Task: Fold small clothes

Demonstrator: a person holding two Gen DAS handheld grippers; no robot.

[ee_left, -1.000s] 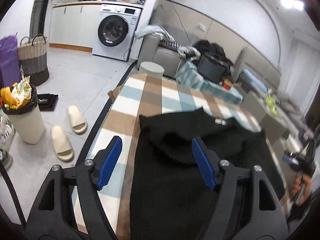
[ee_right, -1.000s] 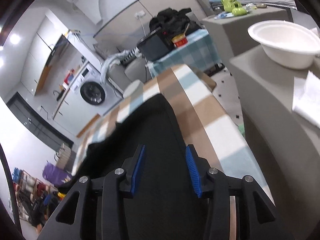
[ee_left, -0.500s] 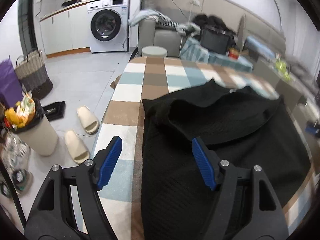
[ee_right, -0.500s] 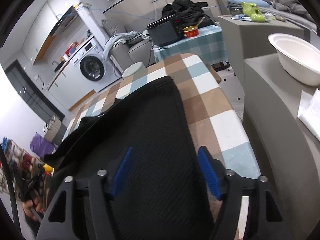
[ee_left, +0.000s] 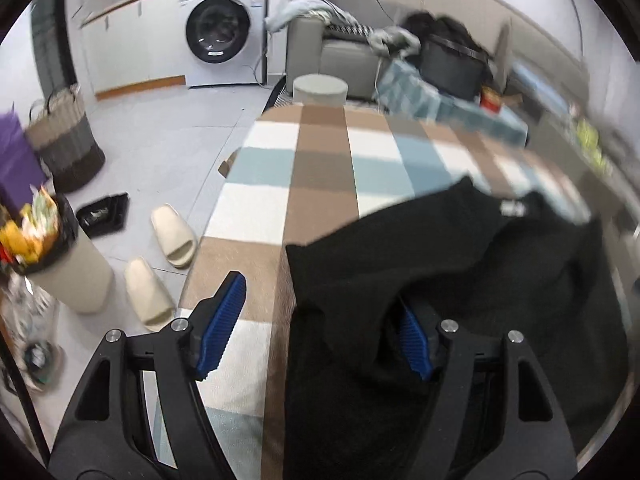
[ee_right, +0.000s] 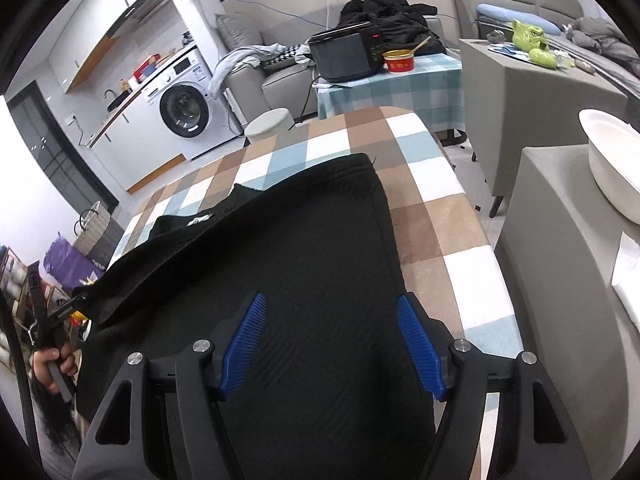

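Right gripper point(ee_right: 332, 344) jaws have just spread apart since the earlier frame.
Left gripper point(ee_left: 316, 328) jaws spread over the black garment point(ee_right: 280, 248) on the table point(ee_left: 320, 168), frame centre.

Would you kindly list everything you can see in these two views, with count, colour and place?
garment: one, black, spread on the checked table.
table: one, brown, white and blue checks, centre.
washing machine: one, white, far wall.
slippers: two, cream, floor left of the table.
basket: one, grey-brown, floor left.
stool: one, pale, beyond the table.
bowl: one, white, grey counter right.
left gripper: black, blue pads, open over the garment's edge.
right gripper: black, blue pads, jaws just opened, above the garment.
hand: one, far left, holding the left gripper.
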